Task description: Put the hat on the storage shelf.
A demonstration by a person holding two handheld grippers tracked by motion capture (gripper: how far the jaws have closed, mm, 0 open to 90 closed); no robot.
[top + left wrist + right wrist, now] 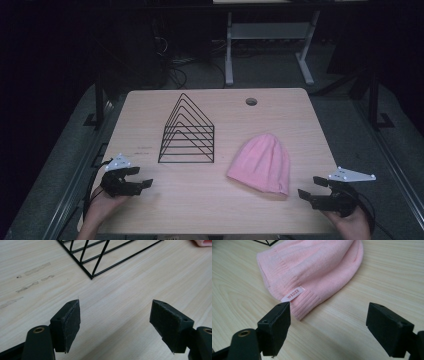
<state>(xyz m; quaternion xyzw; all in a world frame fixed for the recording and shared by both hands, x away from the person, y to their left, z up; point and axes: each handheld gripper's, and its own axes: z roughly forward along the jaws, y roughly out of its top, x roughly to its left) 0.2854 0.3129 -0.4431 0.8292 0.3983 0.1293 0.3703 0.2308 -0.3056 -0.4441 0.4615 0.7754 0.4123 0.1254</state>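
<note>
A pink knit beanie point(262, 162) lies flat on the wooden table point(150, 107), right of centre, its ribbed brim toward the front. In the right gripper view the beanie point(312, 267) shows a small label reading WEDZE at the brim. My right gripper point(311, 188) is open near the front right edge, just right of the brim, holding nothing; its jaws point(328, 325) stand wide apart. A black wire rack point(187, 132) of triangular dividers stands mid-table. My left gripper point(138, 177) is open at the front left, empty, with the rack's corner point(91, 277) ahead of it.
A round cable hole point(251, 101) sits near the table's far edge. Beyond the table stand a white desk frame point(267, 42) and cables on a dark floor. Faint scuff marks point(32, 277) mark the wood left of the rack.
</note>
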